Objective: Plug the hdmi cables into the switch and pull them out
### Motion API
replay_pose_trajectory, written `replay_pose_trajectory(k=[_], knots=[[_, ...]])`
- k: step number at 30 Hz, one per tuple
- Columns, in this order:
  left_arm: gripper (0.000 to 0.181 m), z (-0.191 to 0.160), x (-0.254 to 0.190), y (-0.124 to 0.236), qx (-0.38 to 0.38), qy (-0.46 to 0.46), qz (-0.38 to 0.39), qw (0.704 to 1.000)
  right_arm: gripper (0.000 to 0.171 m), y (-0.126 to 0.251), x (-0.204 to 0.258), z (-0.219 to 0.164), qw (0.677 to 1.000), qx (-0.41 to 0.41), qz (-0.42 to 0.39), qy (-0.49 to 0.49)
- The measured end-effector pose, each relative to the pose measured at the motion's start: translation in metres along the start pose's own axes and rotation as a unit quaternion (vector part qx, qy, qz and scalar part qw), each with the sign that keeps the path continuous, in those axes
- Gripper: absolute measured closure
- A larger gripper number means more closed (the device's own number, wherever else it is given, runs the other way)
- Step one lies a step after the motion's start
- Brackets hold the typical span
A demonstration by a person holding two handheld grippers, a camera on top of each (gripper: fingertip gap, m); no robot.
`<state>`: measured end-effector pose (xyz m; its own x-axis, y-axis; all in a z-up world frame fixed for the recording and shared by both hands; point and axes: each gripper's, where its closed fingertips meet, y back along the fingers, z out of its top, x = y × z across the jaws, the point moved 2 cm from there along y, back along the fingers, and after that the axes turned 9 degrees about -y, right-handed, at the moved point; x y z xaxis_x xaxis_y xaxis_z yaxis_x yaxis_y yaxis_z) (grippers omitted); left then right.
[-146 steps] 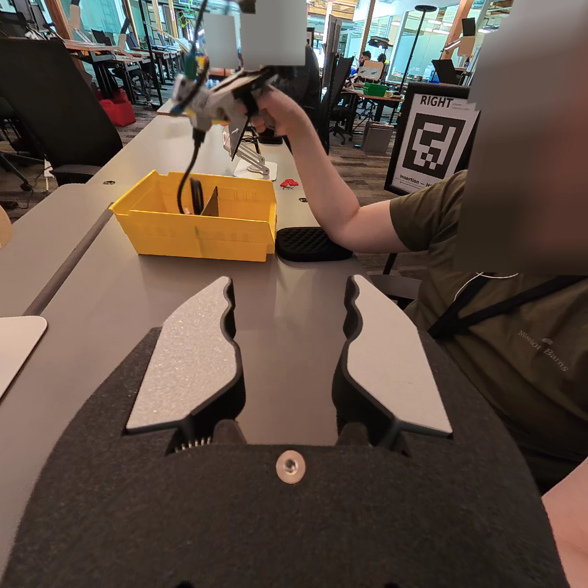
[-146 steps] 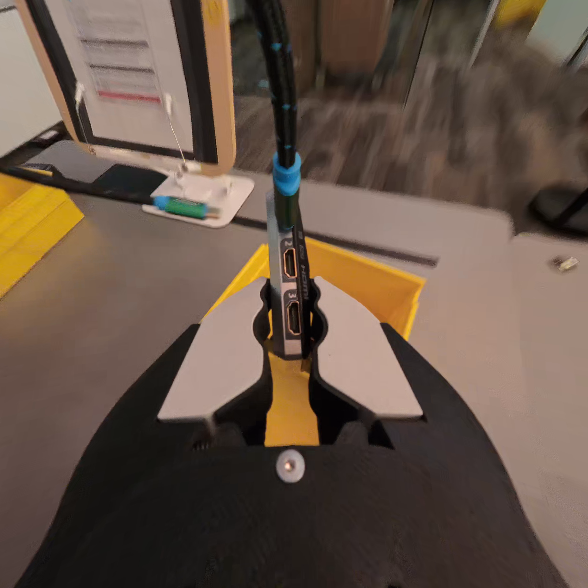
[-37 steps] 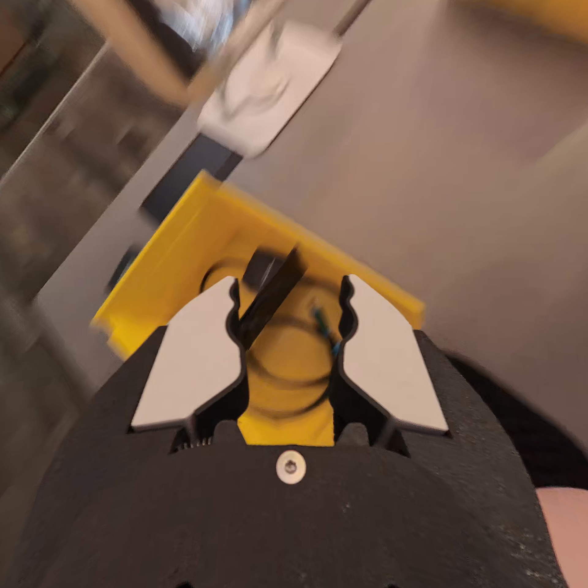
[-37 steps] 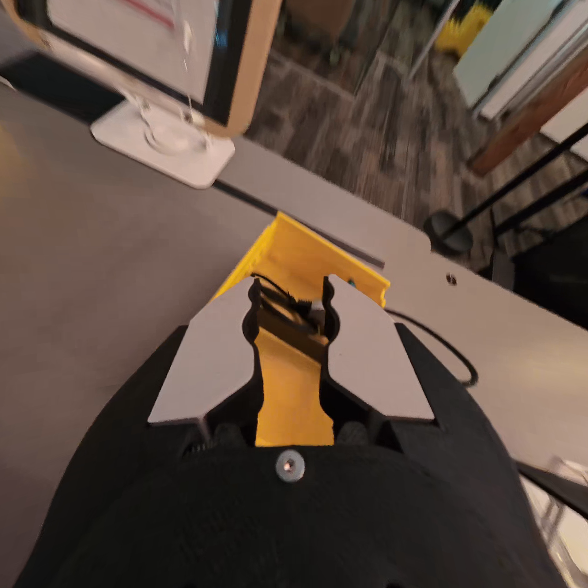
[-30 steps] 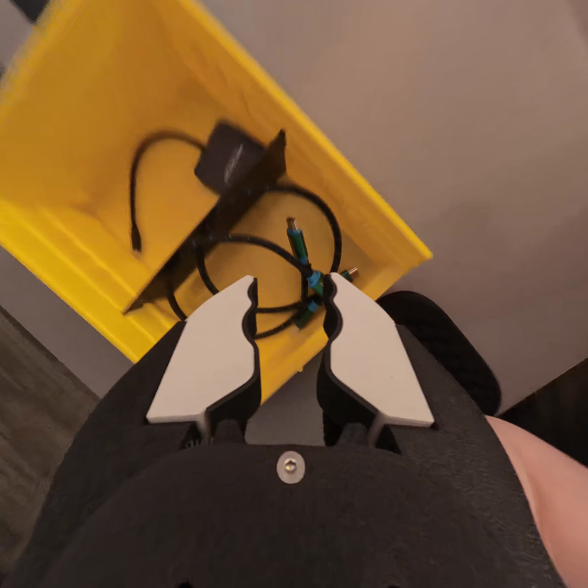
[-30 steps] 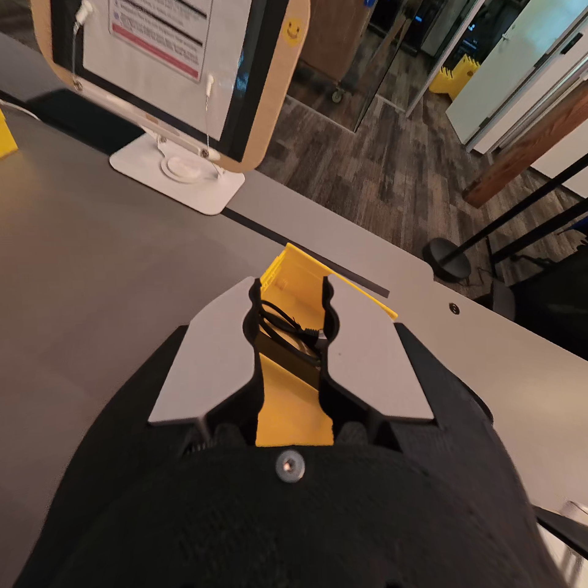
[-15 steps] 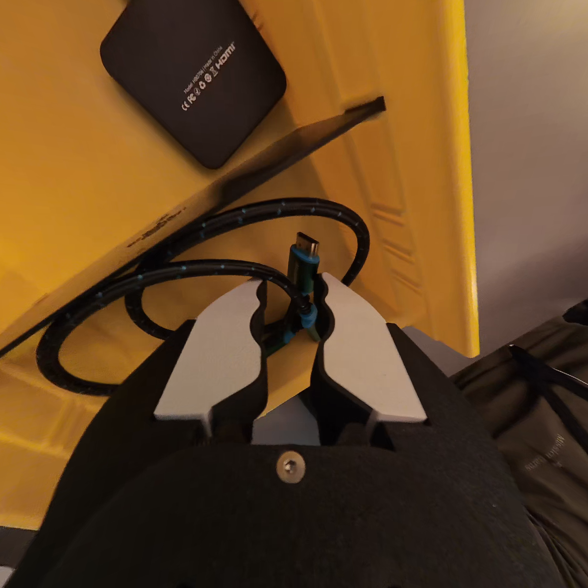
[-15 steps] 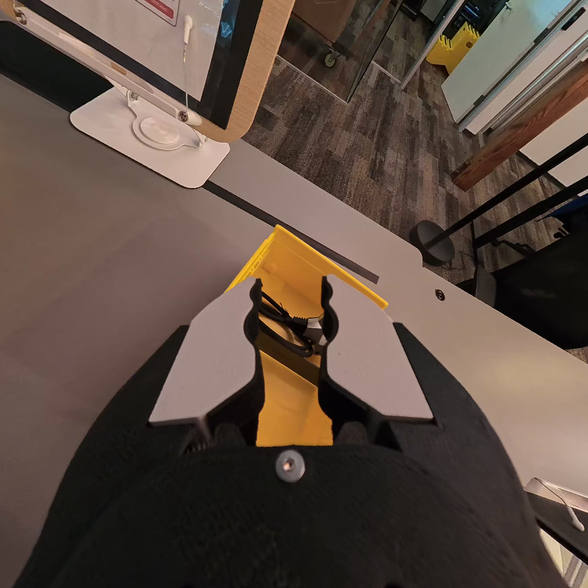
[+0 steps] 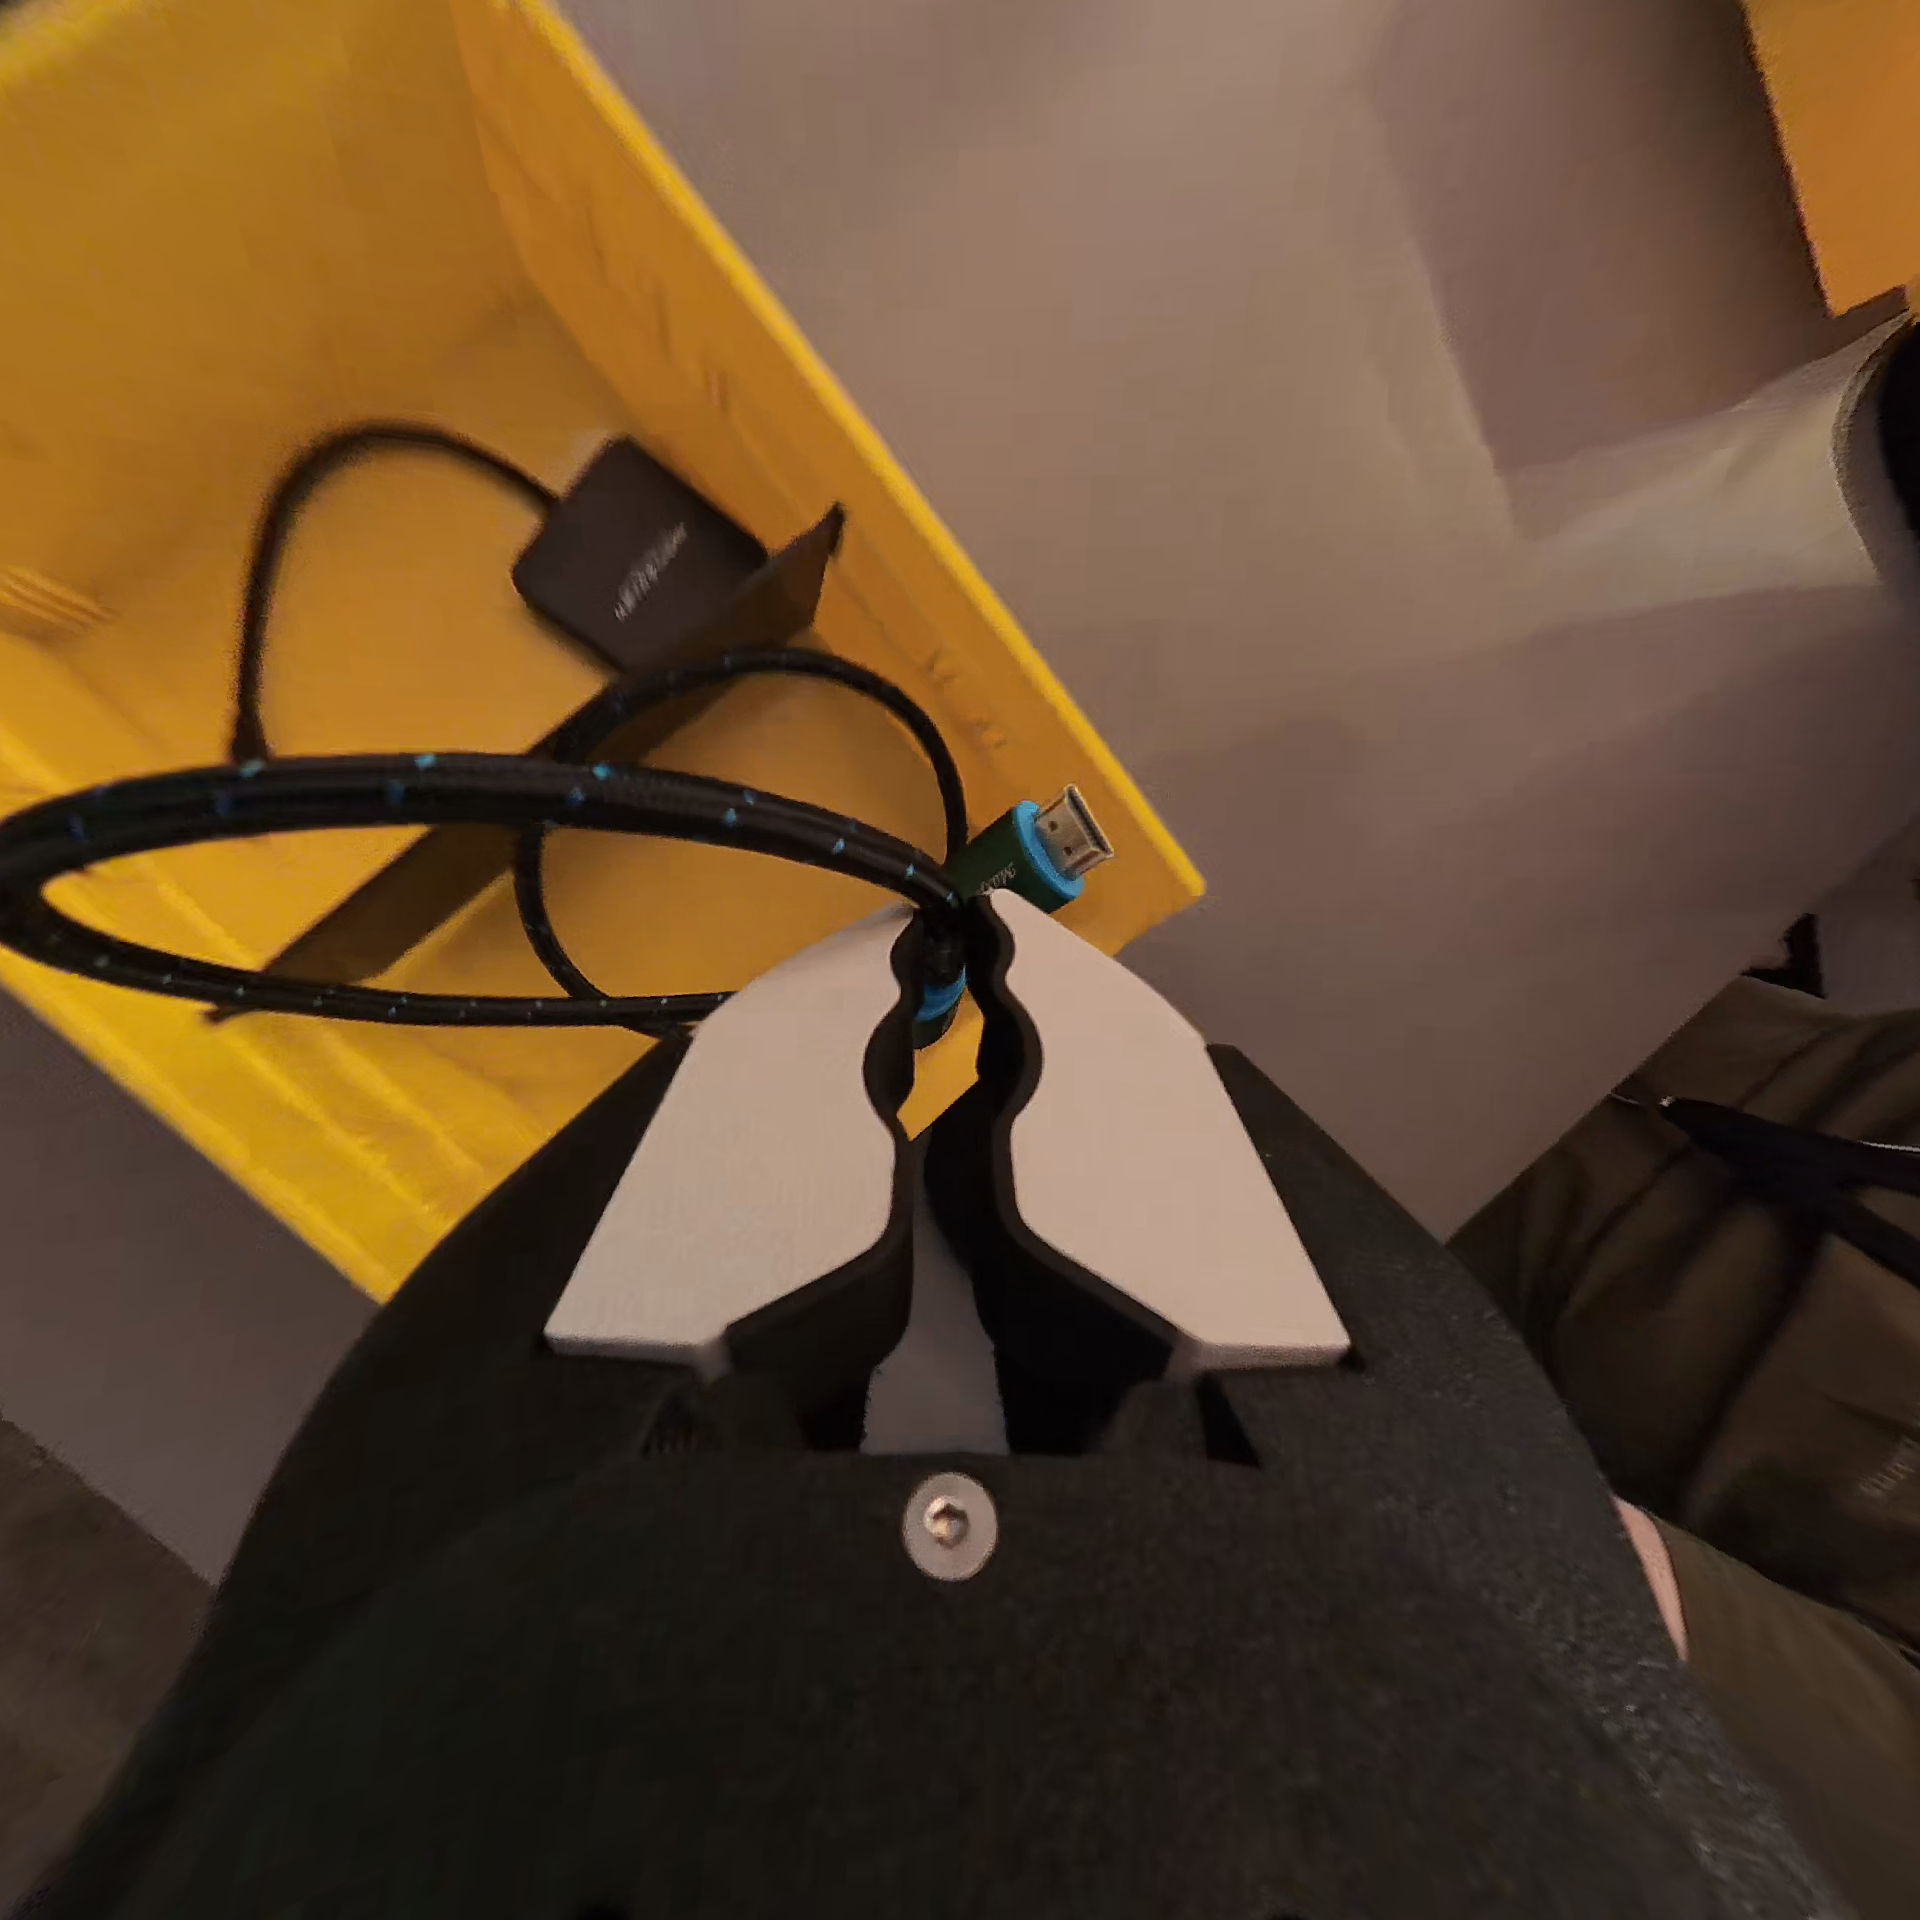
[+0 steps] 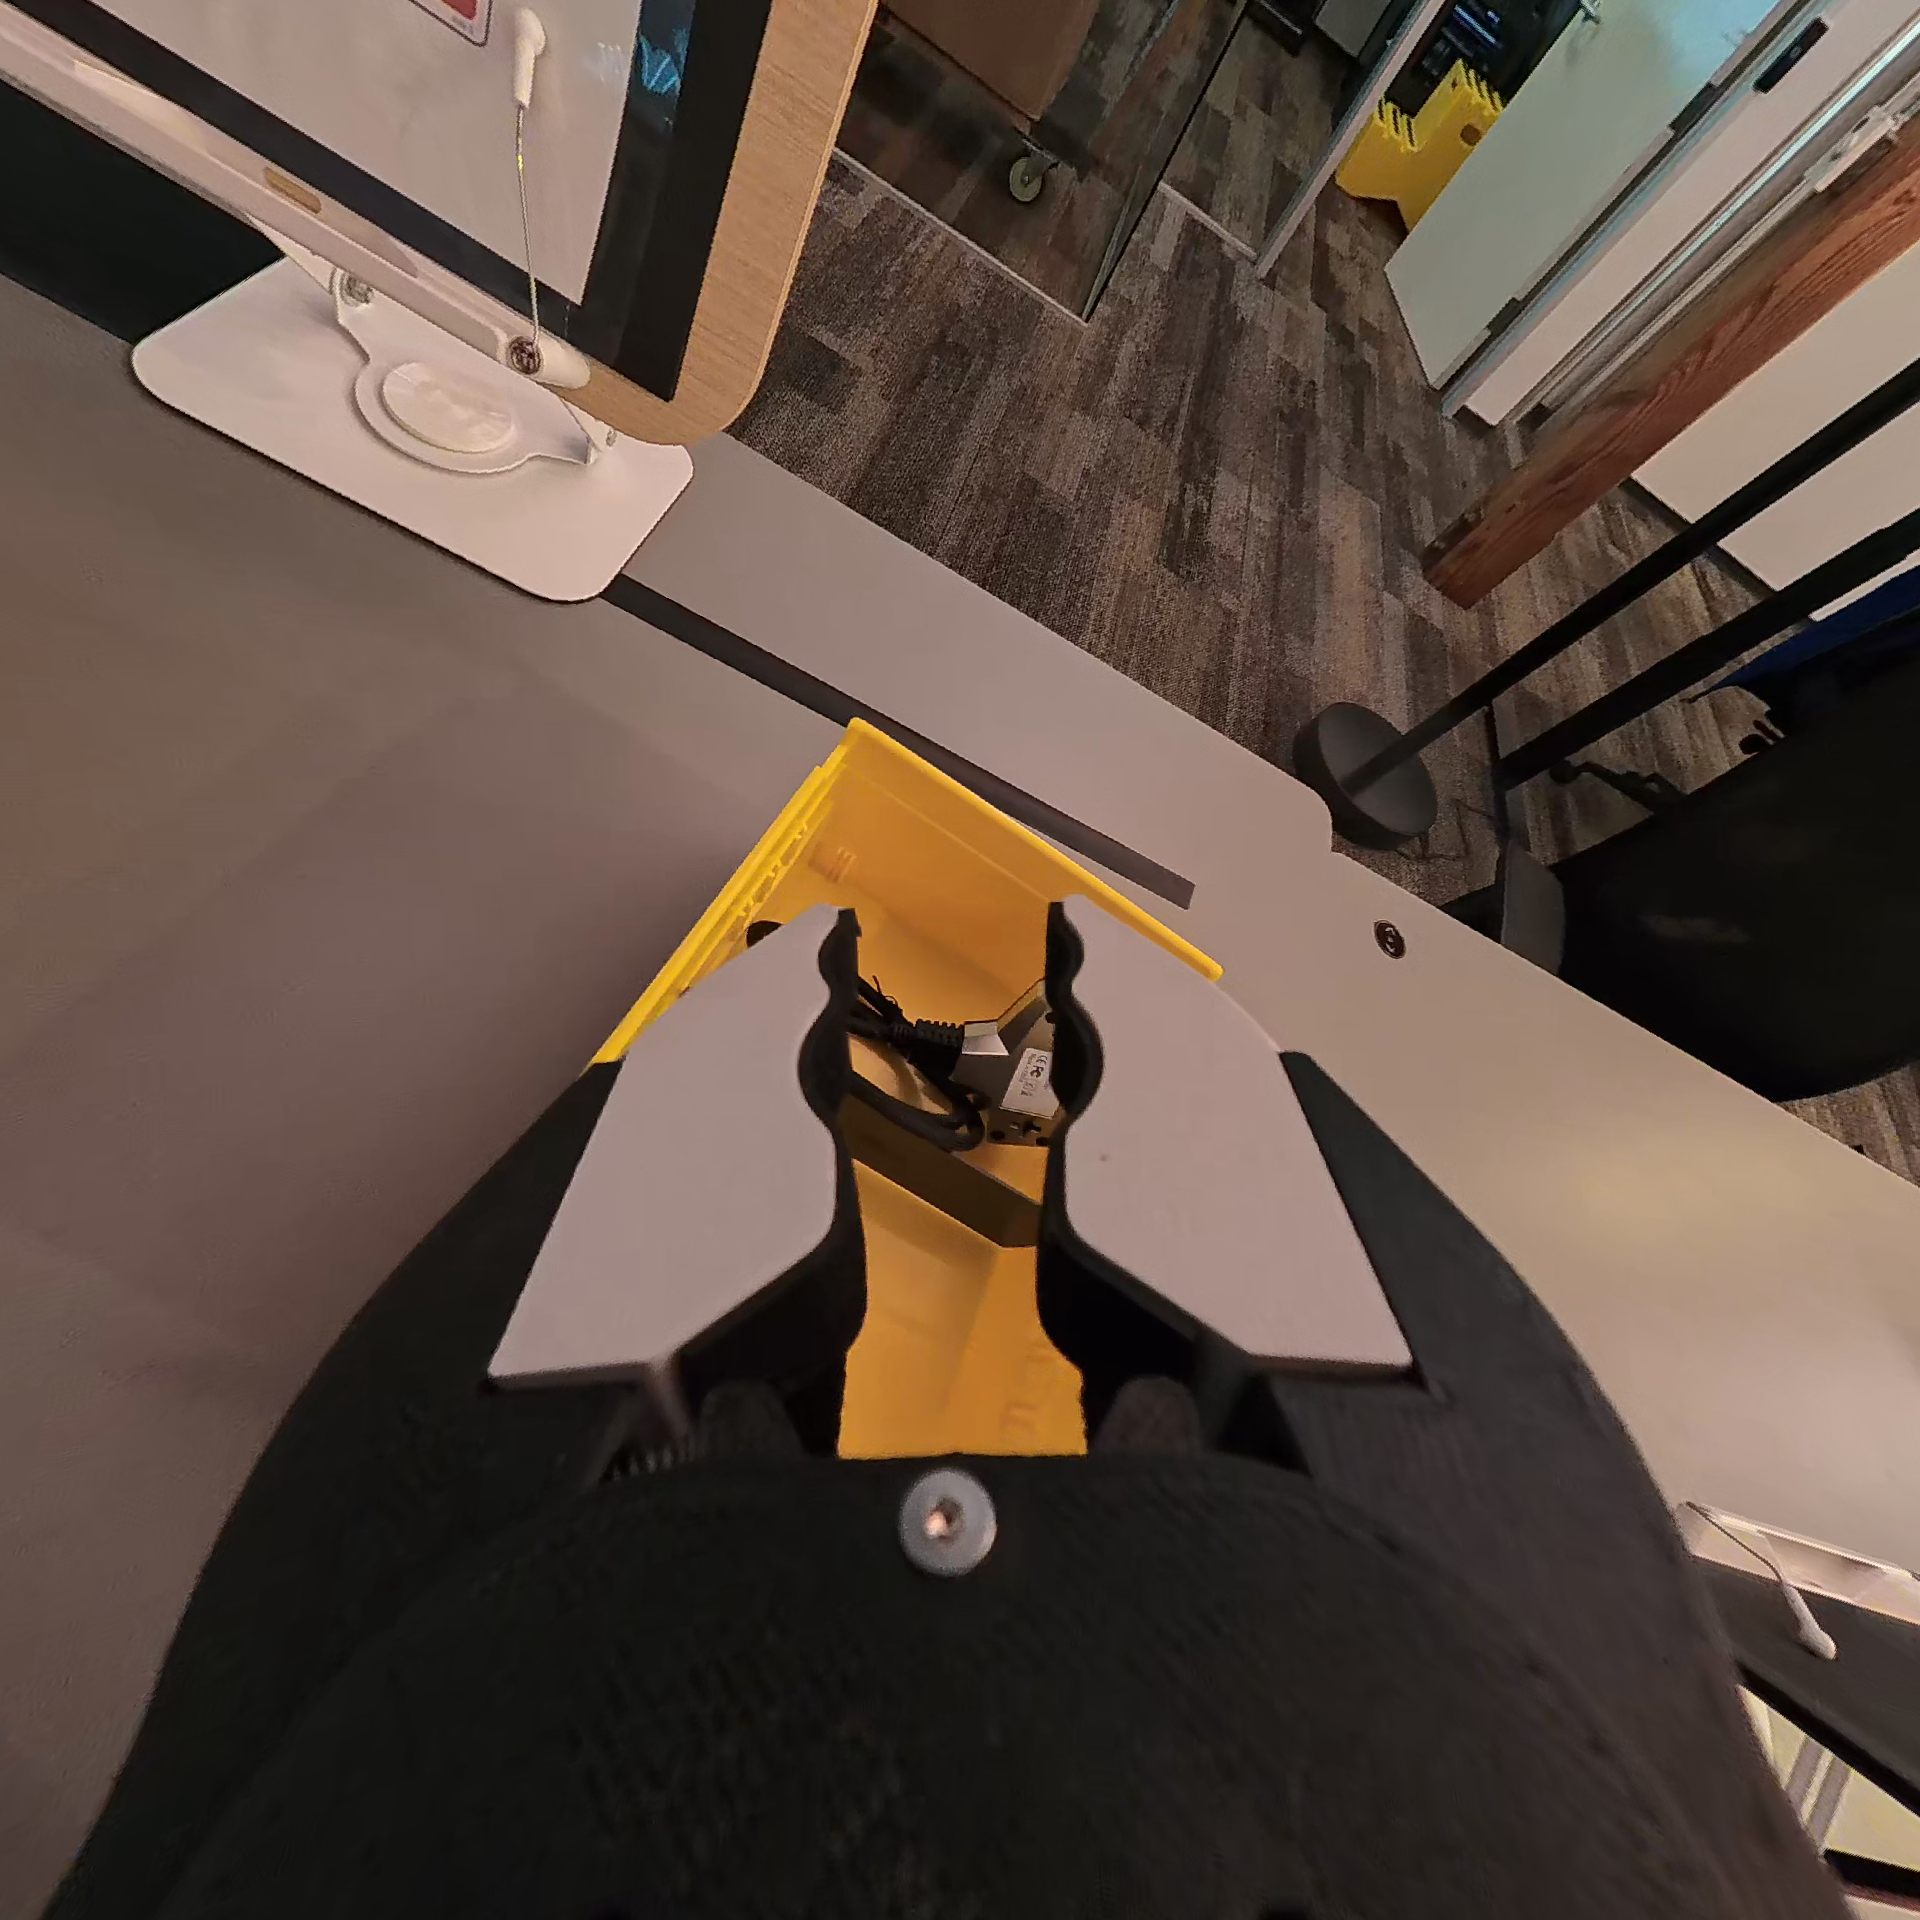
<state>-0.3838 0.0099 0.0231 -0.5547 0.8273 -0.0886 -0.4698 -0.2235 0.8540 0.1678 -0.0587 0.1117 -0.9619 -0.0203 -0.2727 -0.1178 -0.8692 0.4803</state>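
Note:
In the left wrist view my left gripper point(image 9: 951, 925) is shut on a black braided HDMI cable point(image 9: 416, 795) just behind its green and blue plug point(image 9: 1039, 854), and holds it lifted above a yellow bin point(image 9: 312, 312). A black switch box point(image 9: 634, 566) with a thin cable lies in the bin beside a black divider point(image 9: 582, 748). In the right wrist view my right gripper point(image 10: 951, 925) is open above a second yellow bin point(image 10: 935, 852). A grey adapter point(image 10: 1013, 1060) with a black cable point(image 10: 904, 1039) lies in it between my fingers.
The bins stand on a grey table point(image 10: 312, 831). A framed sign on a white base point(image 10: 436, 447) stands at the far left. The table edge and wooden floor point(image 10: 1143, 416) are beyond. A person's dark clothing point(image 9: 1714, 1299) is at the right of the left wrist view. The gap from one gripper's tips to the other's is roughly 55 cm.
My left gripper has closed on the HDMI cable and lifted it up out of the bin. My right gripper has moved closer over its bin, still open.

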Motion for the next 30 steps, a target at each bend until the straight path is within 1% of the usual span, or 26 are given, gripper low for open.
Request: replay_pose_trajectory(k=[1,3,5,9,13,15,18,21,24,27,30], knots=[[0.175,0.008,-0.009,0.007,-0.019,-0.017,0.008,1.000,0.135,0.000,-0.001,0.000,1.000,-0.001,-0.002,0.000],[0.175,0.021,-0.035,0.012,-0.037,-0.061,-0.004,0.997,0.135,0.001,0.000,0.000,1.000,-0.002,-0.001,-0.001],[0.175,0.028,-0.067,0.006,-0.019,-0.126,-0.024,0.992,0.135,0.002,0.000,0.000,1.000,0.000,-0.002,0.000],[0.175,0.044,-0.111,-0.029,0.044,-0.236,-0.013,0.971,0.135,0.002,0.001,-0.001,1.000,0.002,0.000,0.003],[0.175,0.056,-0.146,-0.079,0.100,-0.295,-0.058,0.948,0.135,0.002,0.002,-0.003,1.000,0.007,0.004,0.004],[0.175,0.058,-0.156,-0.105,0.124,-0.304,-0.085,0.941,0.135,0.001,0.002,-0.005,1.000,0.013,0.004,0.008],[0.175,0.064,-0.163,-0.142,0.142,-0.298,-0.107,0.938,0.135,0.000,0.000,-0.006,1.000,0.016,0.000,0.009],[0.175,0.074,-0.180,-0.172,0.122,-0.299,-0.141,0.936,0.135,-0.002,0.001,-0.006,1.000,0.019,0.002,0.010],[0.175,0.083,-0.202,-0.194,0.089,-0.307,-0.177,0.931,0.135,-0.005,0.002,-0.008,1.000,0.026,0.002,0.013],[0.175,0.082,-0.217,-0.213,0.082,-0.319,-0.194,0.924,0.135,-0.009,0.003,-0.009,0.999,0.034,0.000,0.016],[0.175,0.078,-0.232,-0.230,0.078,-0.313,-0.231,0.918,0.135,-0.012,0.006,-0.010,0.999,0.040,0.001,0.021]])
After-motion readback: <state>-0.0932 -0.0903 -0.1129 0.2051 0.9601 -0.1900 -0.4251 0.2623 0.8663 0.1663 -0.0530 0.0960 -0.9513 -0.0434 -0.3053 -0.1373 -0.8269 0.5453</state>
